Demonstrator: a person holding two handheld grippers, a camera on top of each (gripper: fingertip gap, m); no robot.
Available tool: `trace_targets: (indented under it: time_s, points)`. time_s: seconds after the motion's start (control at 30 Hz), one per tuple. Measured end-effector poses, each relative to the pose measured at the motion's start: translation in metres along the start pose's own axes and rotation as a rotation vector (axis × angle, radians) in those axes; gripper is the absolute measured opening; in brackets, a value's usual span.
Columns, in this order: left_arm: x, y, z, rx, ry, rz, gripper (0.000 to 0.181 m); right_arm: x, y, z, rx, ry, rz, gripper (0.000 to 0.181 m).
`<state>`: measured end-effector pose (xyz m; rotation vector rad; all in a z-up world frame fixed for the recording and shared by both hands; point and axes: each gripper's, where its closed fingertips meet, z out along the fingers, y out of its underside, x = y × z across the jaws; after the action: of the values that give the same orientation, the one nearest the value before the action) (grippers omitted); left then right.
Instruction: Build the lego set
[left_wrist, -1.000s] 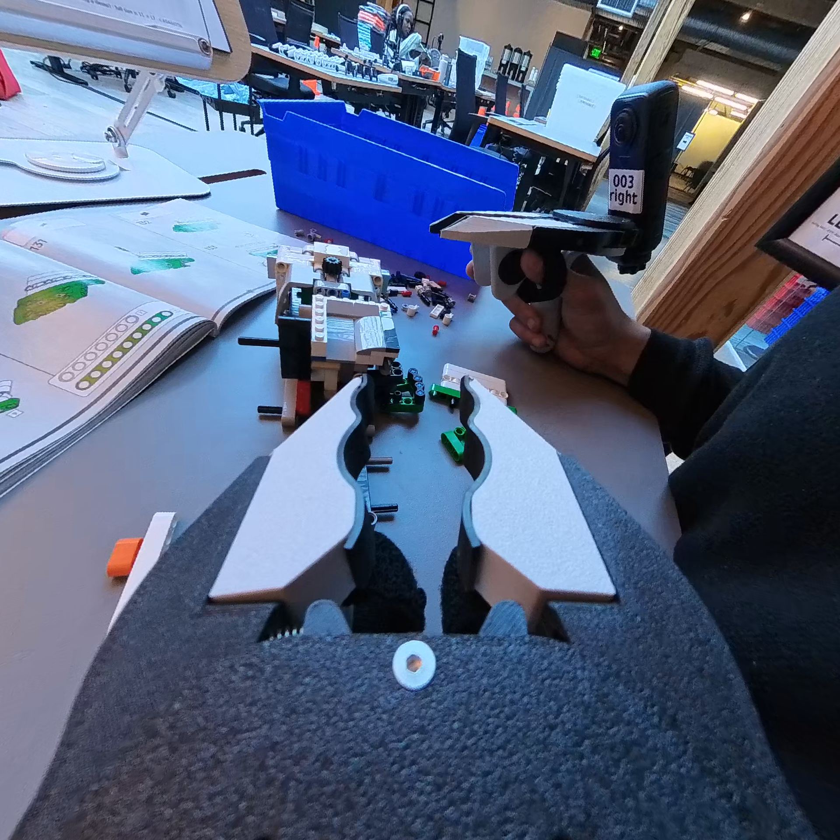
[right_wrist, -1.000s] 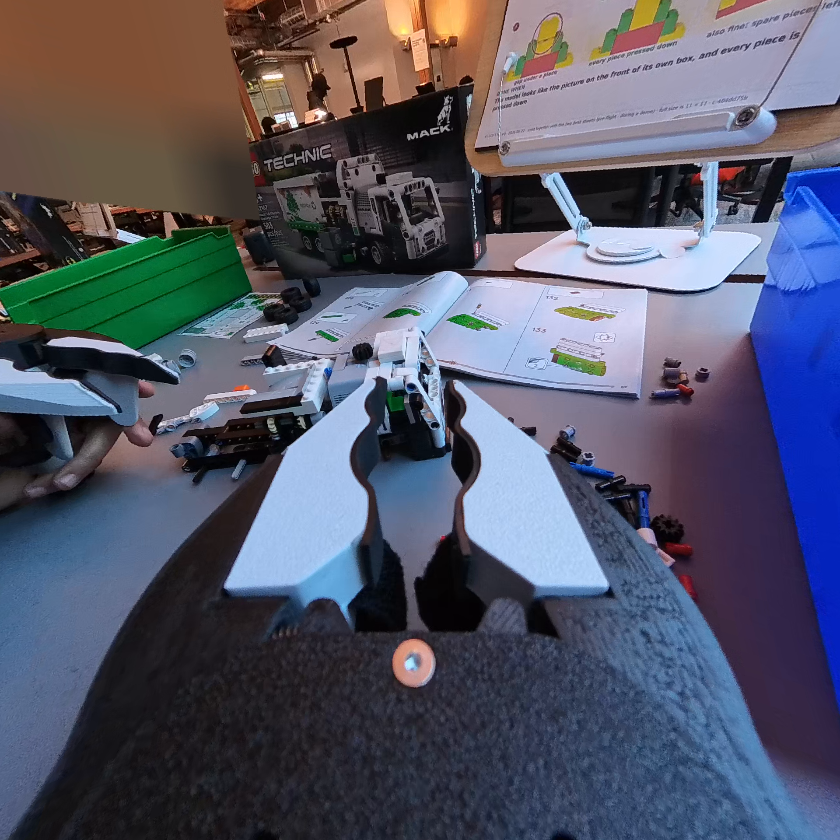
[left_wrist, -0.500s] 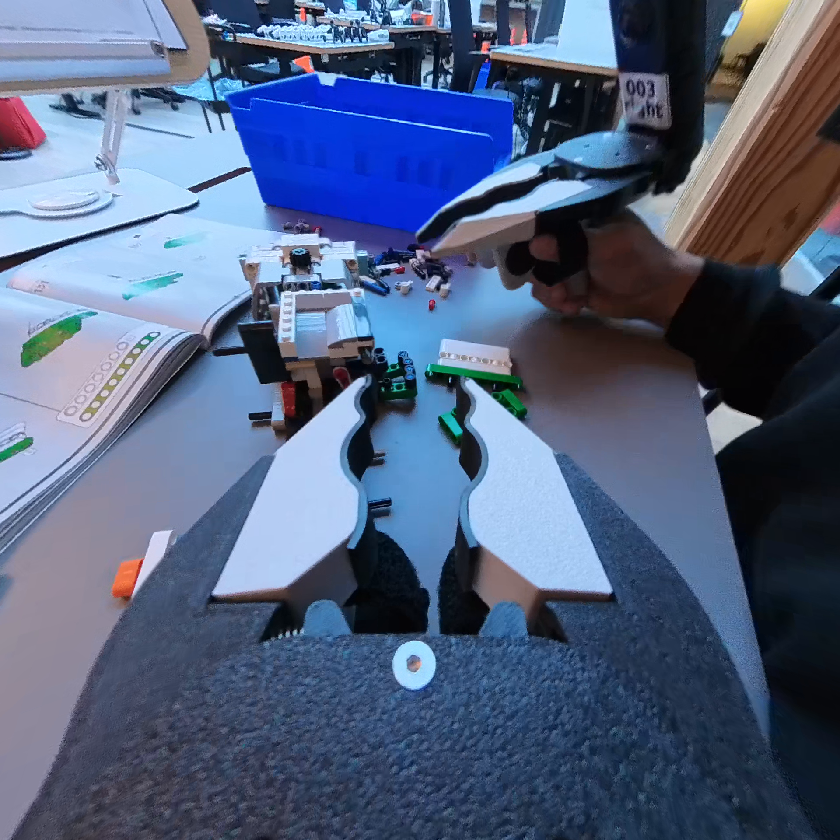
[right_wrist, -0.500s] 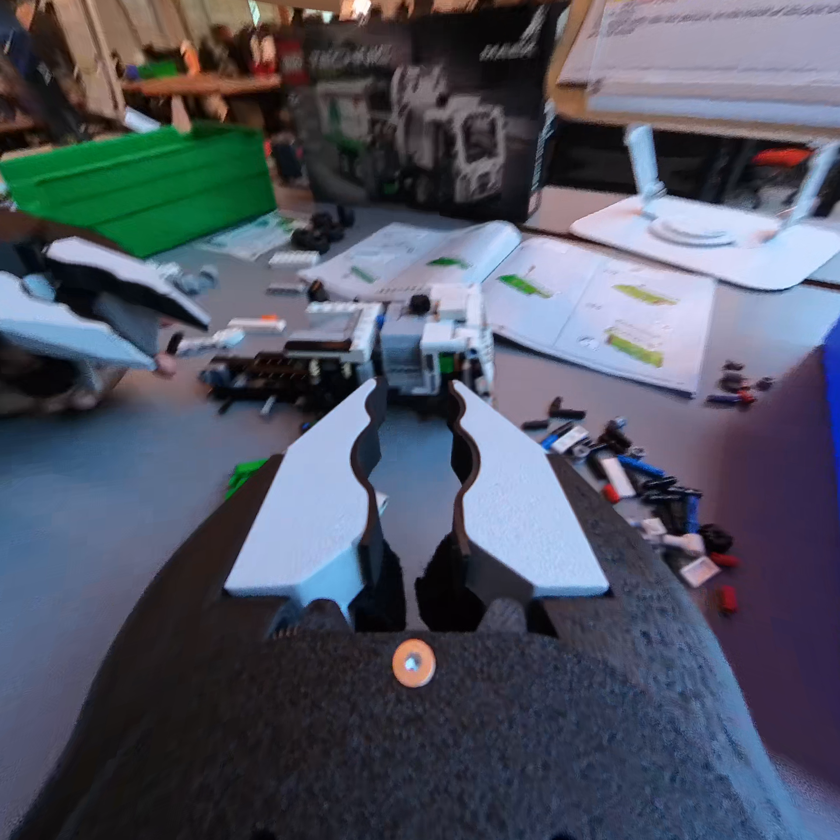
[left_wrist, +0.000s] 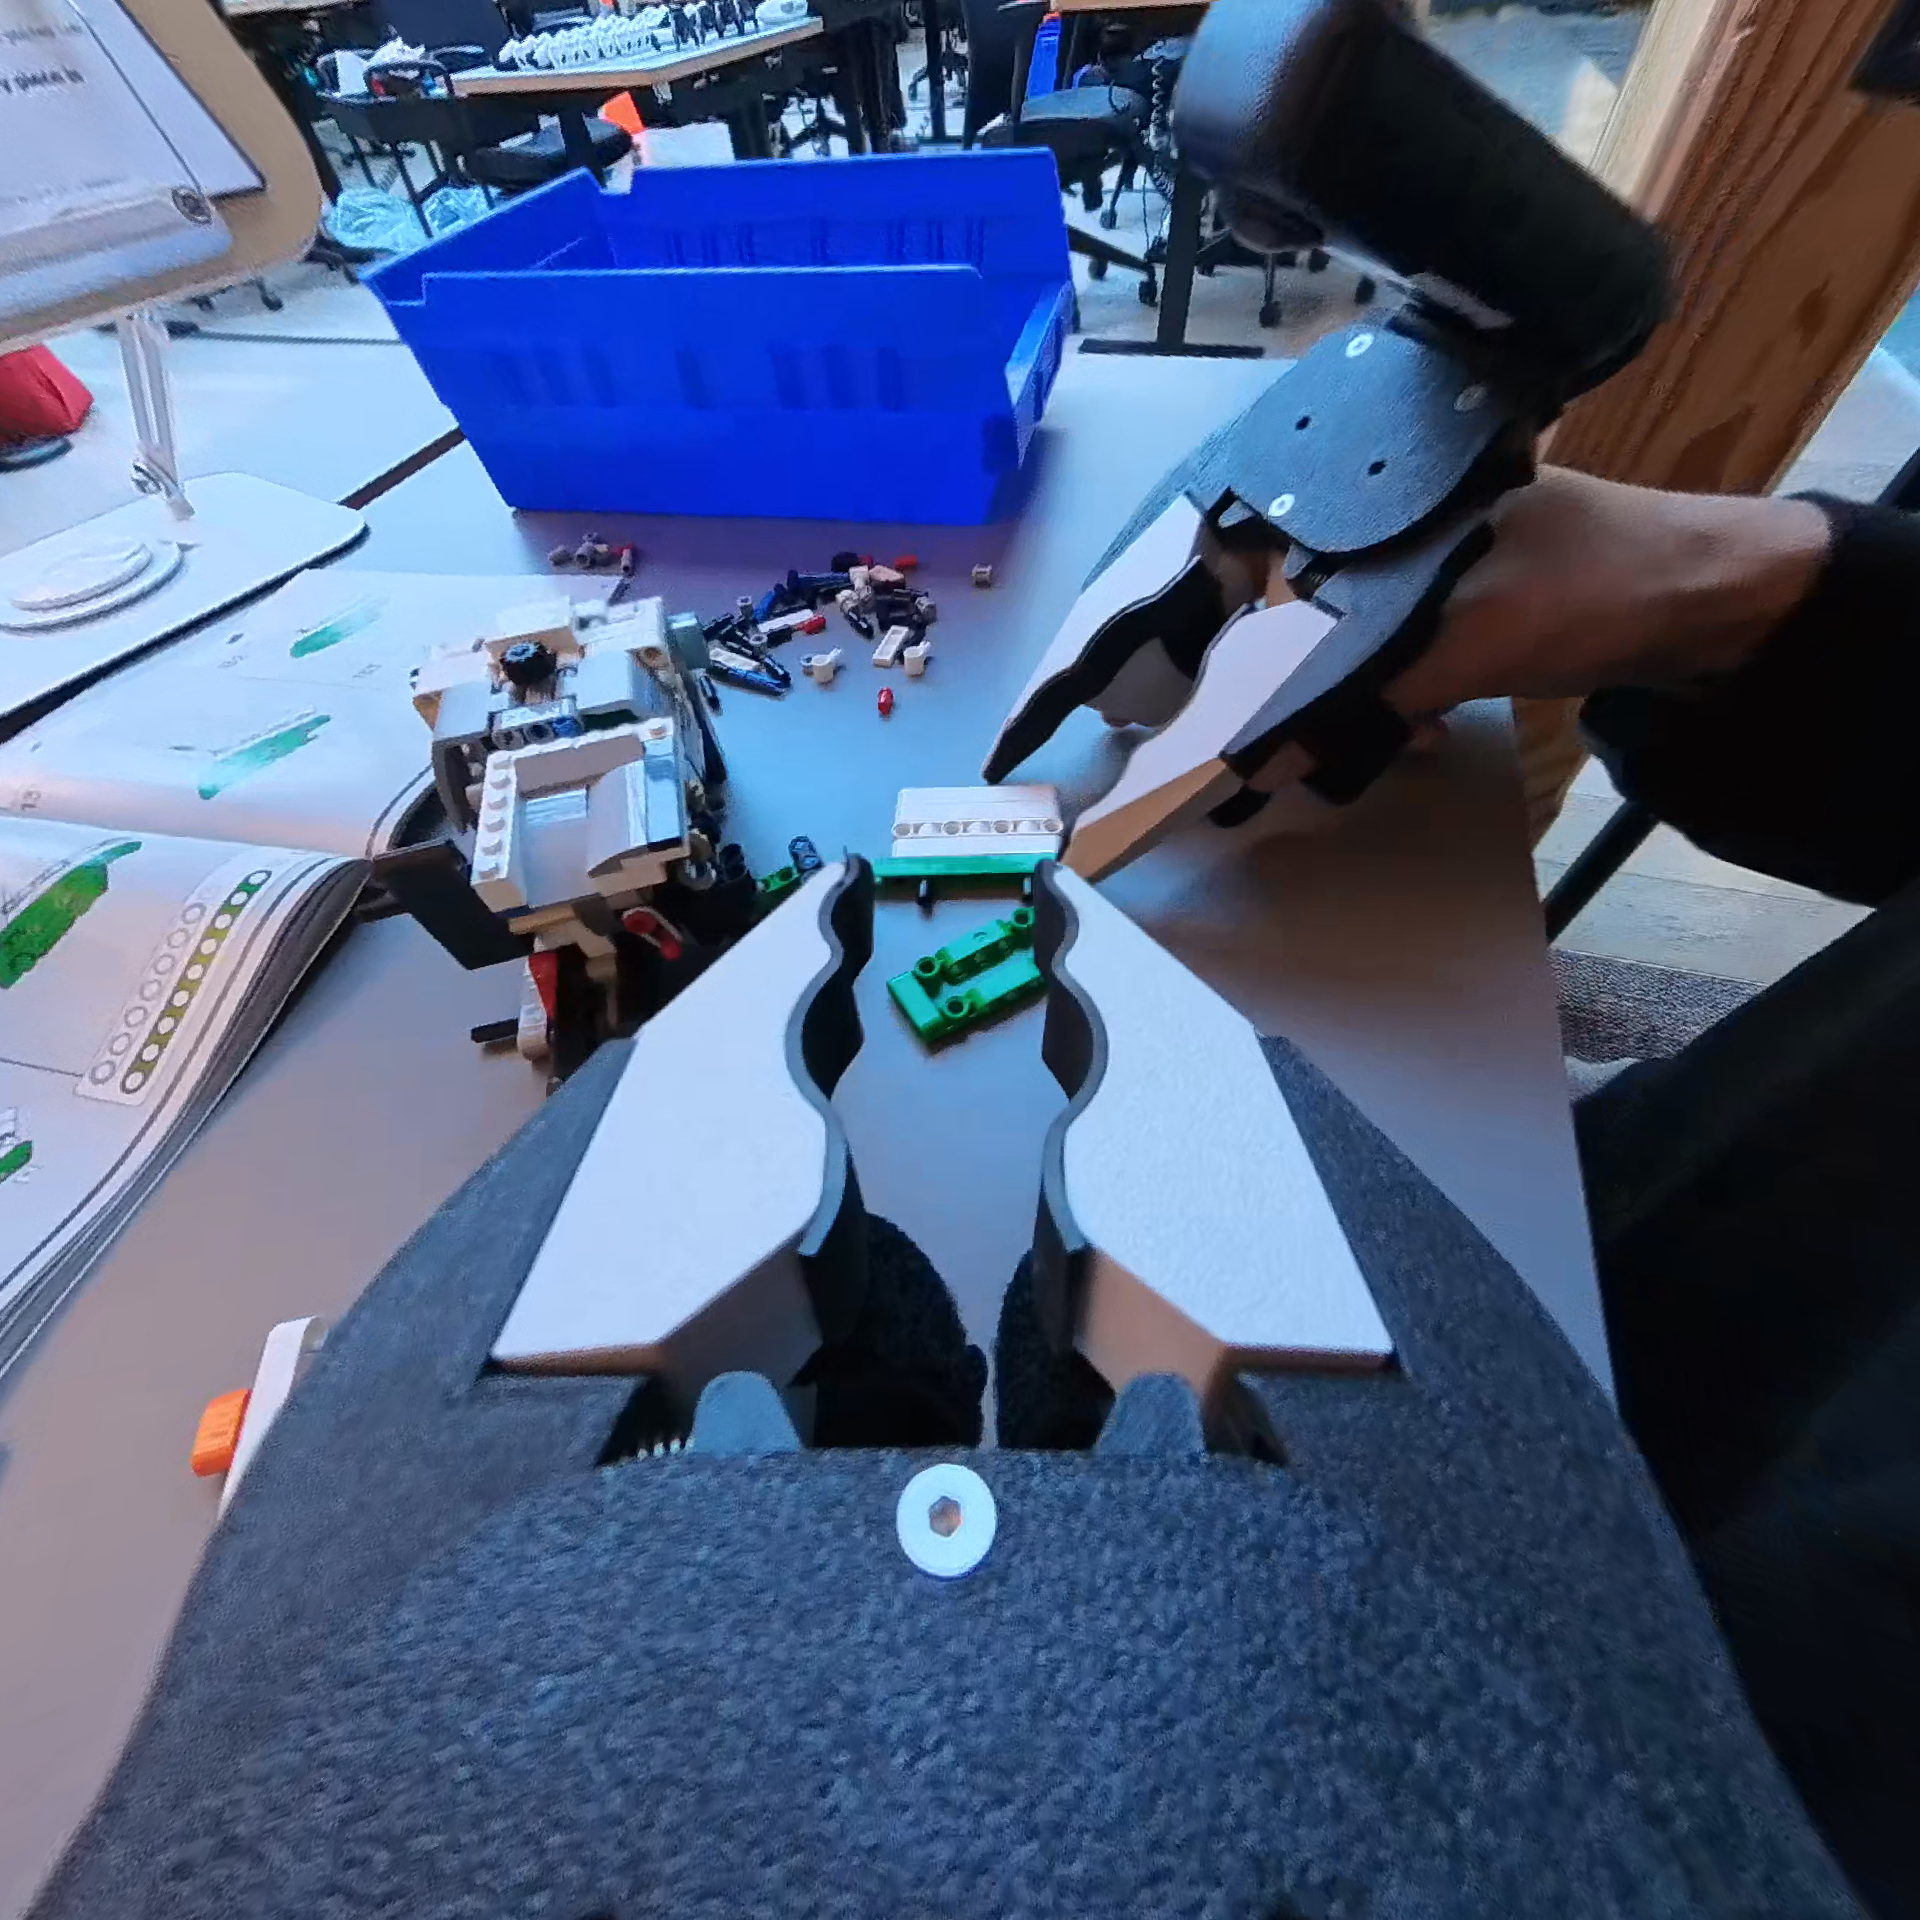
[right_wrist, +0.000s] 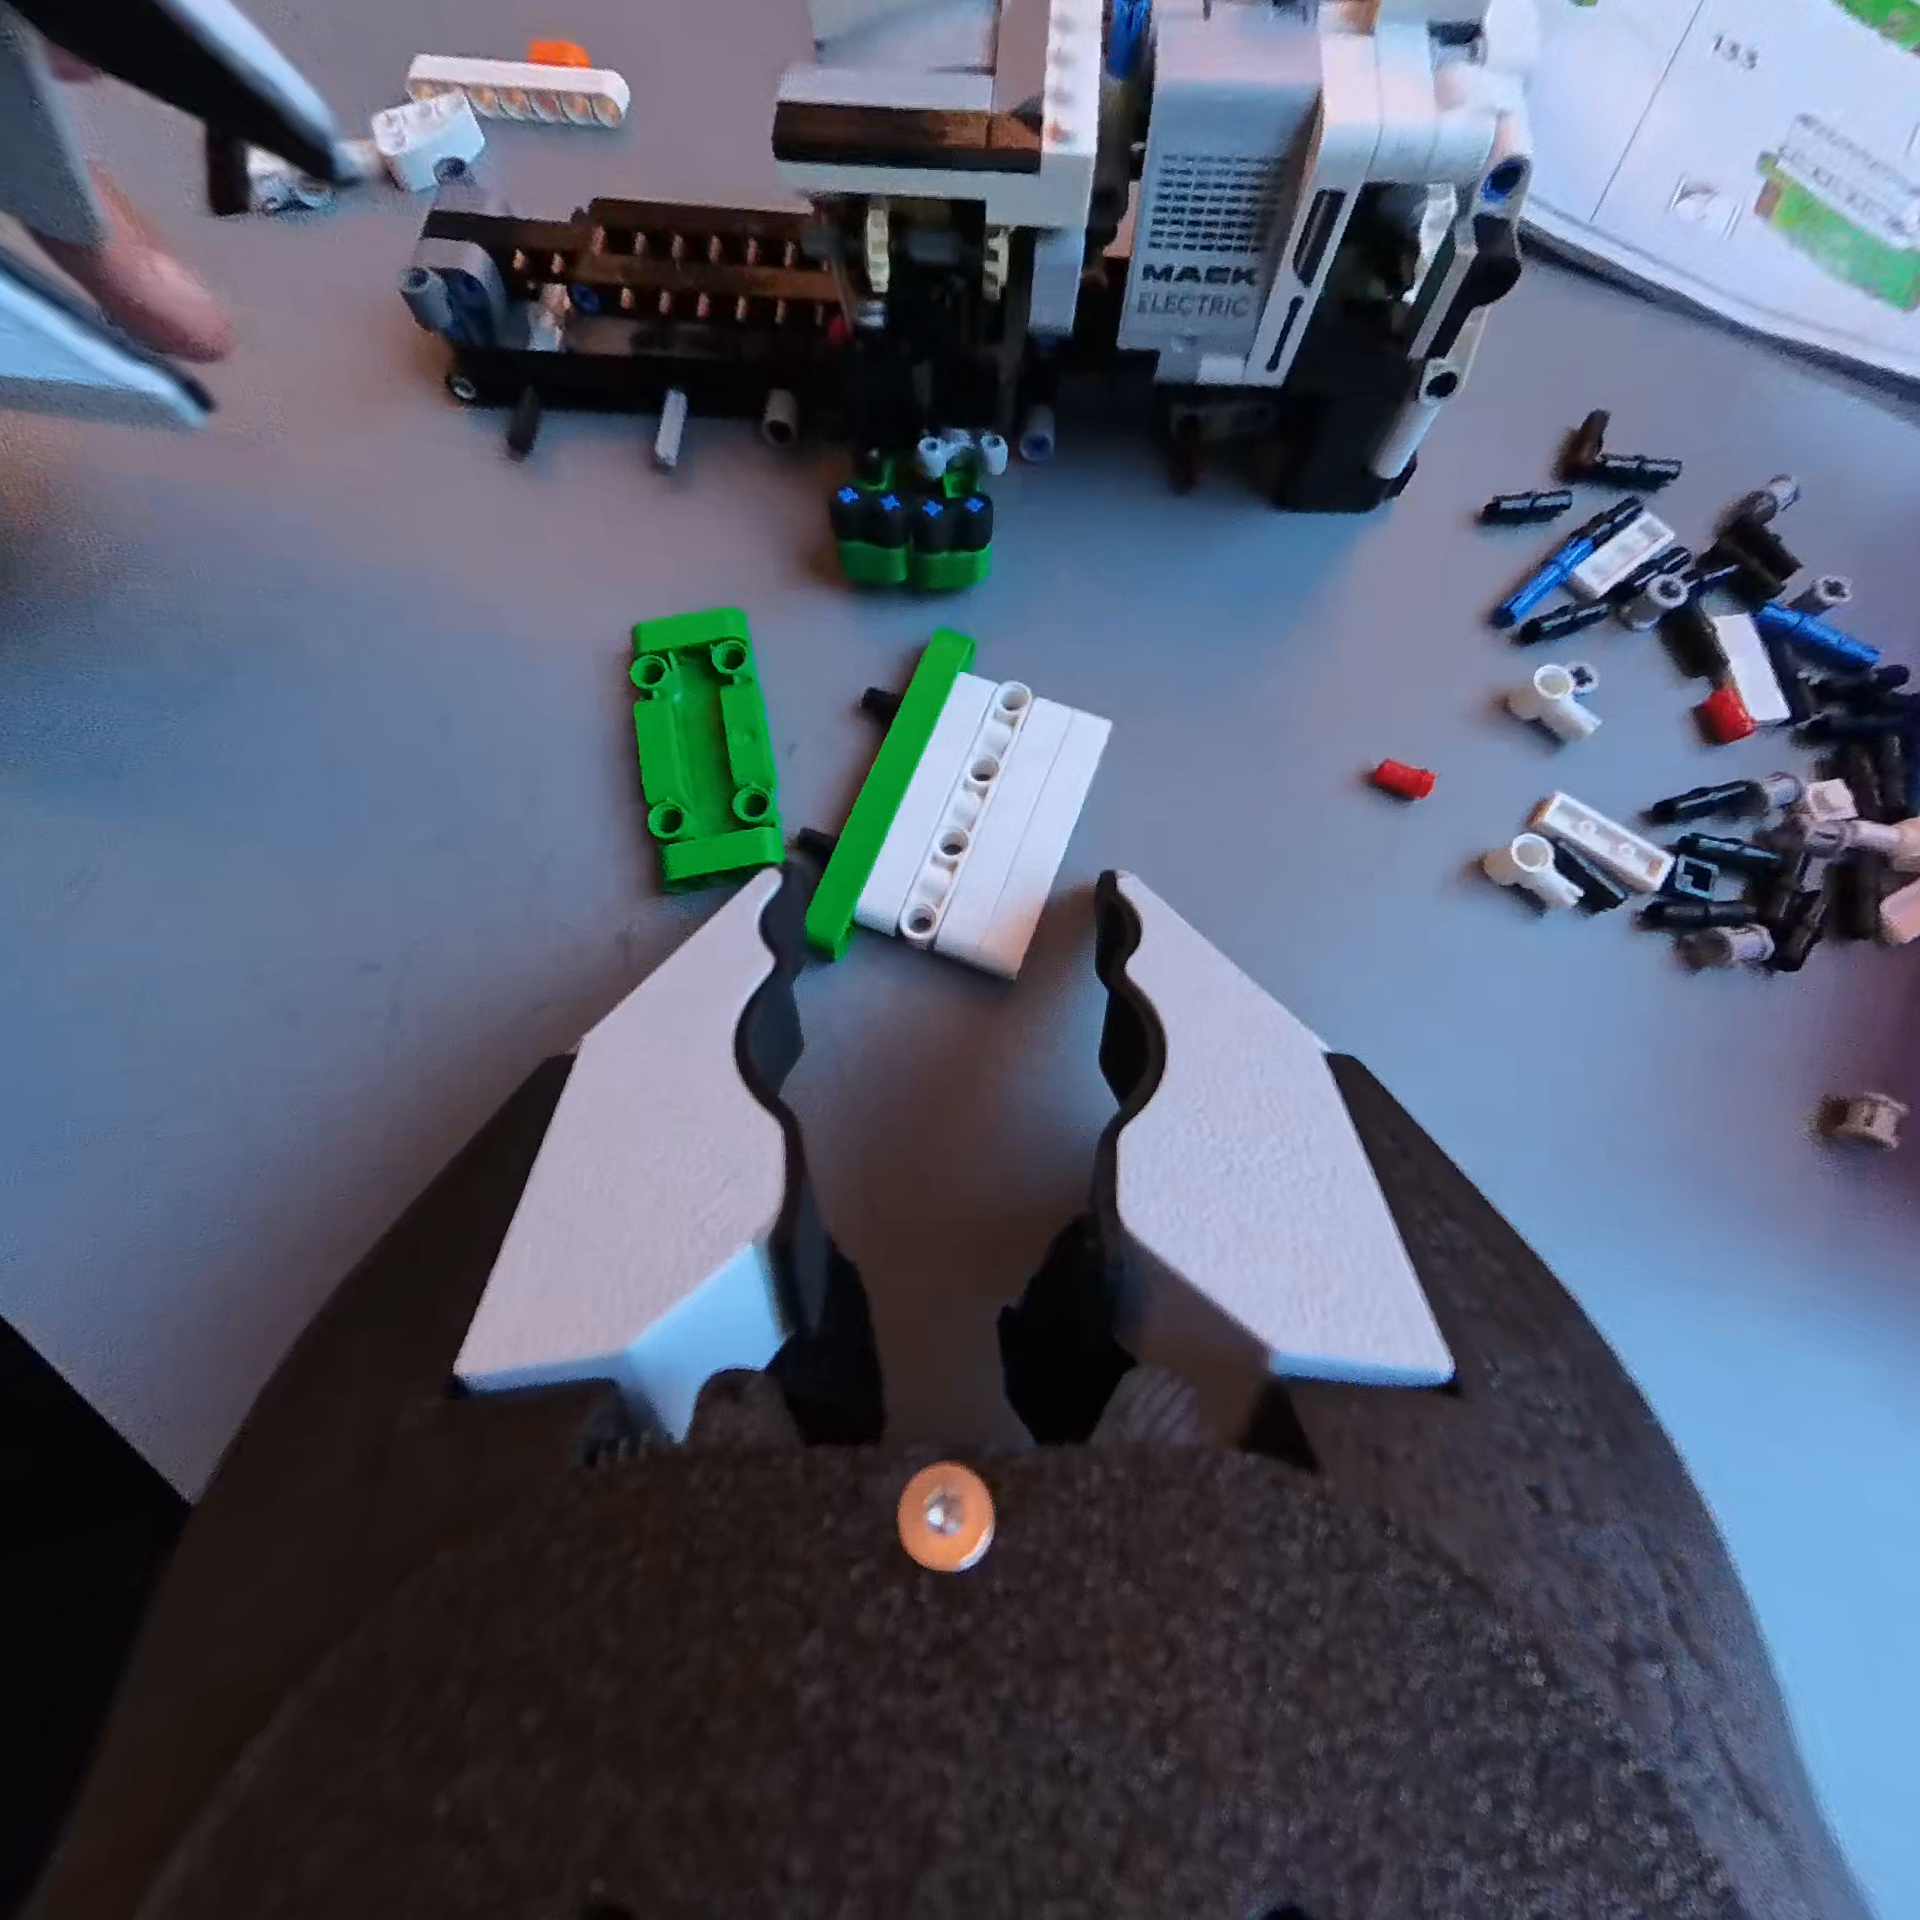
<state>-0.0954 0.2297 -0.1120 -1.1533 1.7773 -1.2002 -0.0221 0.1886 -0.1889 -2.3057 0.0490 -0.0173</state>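
Observation:
A half-built white and black lego truck (left_wrist: 577, 790) (right_wrist: 1091, 218) stands on the grey table. A white panel with a green beam along one side (right_wrist: 961, 810) (left_wrist: 977, 831) lies near it, with a flat green plate (right_wrist: 707, 748) (left_wrist: 966, 971) beside it. A small green and black sub-assembly (right_wrist: 914, 530) lies by the truck. My right gripper (right_wrist: 940, 883) is open, tilted down, its tips just short of the white panel; it also shows in the left wrist view (left_wrist: 1029, 821). My left gripper (left_wrist: 951, 873) is open and empty above the green plate.
A blue bin (left_wrist: 748, 343) stands at the back. An open instruction booklet (left_wrist: 156, 883) lies left of the truck. A pile of small pins and connectors (right_wrist: 1714, 727) (left_wrist: 831, 623) lies right of the truck. A white beam (right_wrist: 520, 88) lies far left. The flat green plate (left_wrist: 966, 971) lies around 4 cm away from my right fingertips. Seen from the right wrist view (right_wrist: 707, 701) as well.
My right gripper has swung down from level to point at the table and has opened wider by the white panel. My left gripper has shifted right, over the green plate.

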Motion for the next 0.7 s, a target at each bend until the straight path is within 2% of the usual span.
trace_targets:
  time_s: [0.1,0.23,0.33,0.4,0.53,0.63,0.7]
  points:
    - [0.005,0.001,-0.001,-0.022,-0.002,0.016,0.028,0.004,0.000,0.001,0.003,0.012,-0.015,0.043]
    - [-0.002,0.011,0.004,-0.111,-0.023,0.067,0.032,0.006,0.000,-0.005,0.016,-0.075,0.053,0.042]
    - [-0.005,0.012,0.010,-0.154,0.005,0.147,0.051,-0.011,-0.021,-0.027,0.149,-0.325,0.186,0.041]
    - [-0.001,0.011,0.014,-0.171,0.039,0.271,0.062,-0.033,-0.045,-0.053,0.254,-0.607,0.316,0.041]
    - [0.013,0.001,0.020,-0.115,0.085,0.534,0.069,-0.072,-0.063,-0.083,0.268,-1.028,0.363,0.041]
    - [0.037,-0.017,0.014,0.015,0.197,0.541,0.059,-0.092,-0.063,-0.088,0.205,-1.197,0.349,0.041]
    - [0.054,-0.029,0.005,0.112,0.282,0.500,0.032,-0.099,-0.063,-0.088,0.159,-1.280,0.364,0.041]
